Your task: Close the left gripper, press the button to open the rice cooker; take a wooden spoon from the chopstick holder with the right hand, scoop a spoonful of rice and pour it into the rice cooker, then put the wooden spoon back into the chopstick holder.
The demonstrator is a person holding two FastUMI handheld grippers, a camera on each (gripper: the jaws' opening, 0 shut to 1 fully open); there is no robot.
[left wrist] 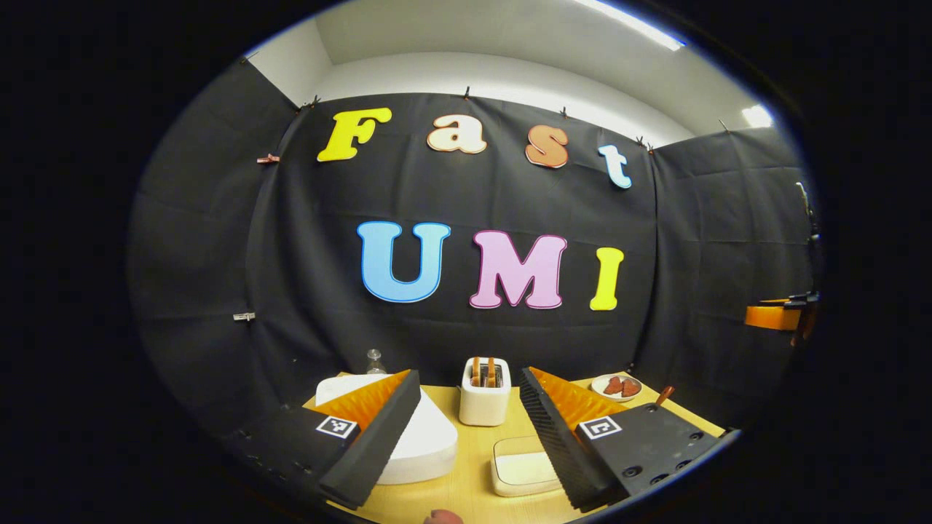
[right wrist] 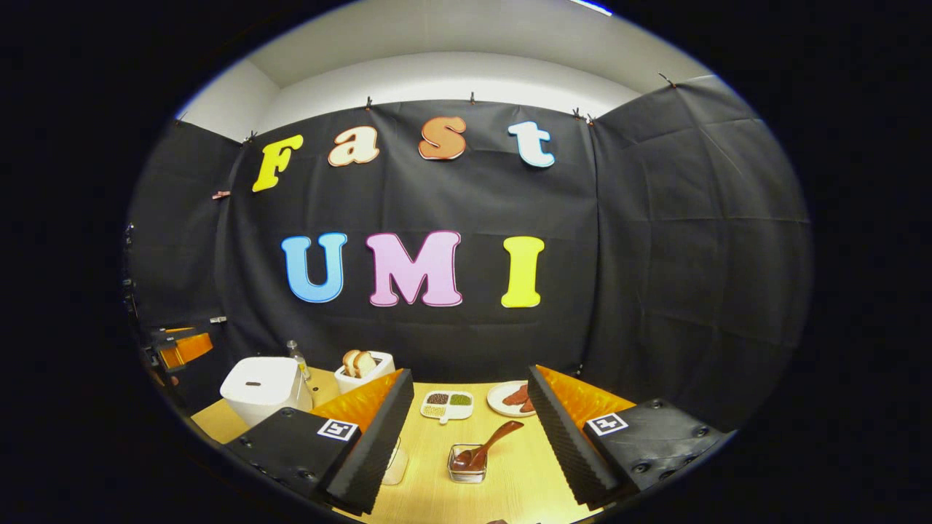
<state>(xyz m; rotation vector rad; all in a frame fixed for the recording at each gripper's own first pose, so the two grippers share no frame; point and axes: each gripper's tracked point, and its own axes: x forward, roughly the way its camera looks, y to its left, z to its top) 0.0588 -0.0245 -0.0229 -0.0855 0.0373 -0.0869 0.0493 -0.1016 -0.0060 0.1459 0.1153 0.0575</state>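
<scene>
In the left gripper view, my left gripper is open, held above the near edge of the wooden table. The white rice cooker, lid down, lies partly behind its left finger. In the right gripper view the rice cooker stands at the far left of the table. My right gripper is open too. Between its fingers stands a small clear holder with a wooden spoon leaning out to the right. Behind the holder is a white divided dish of grains. The spoon's handle tip pokes up behind my left gripper's right finger.
A white toaster with bread stands mid-table, also seen as the toaster beside the cooker. A plate of reddish pieces sits at the back right. A flat white dish lies near the front. A small bottle stands behind the cooker.
</scene>
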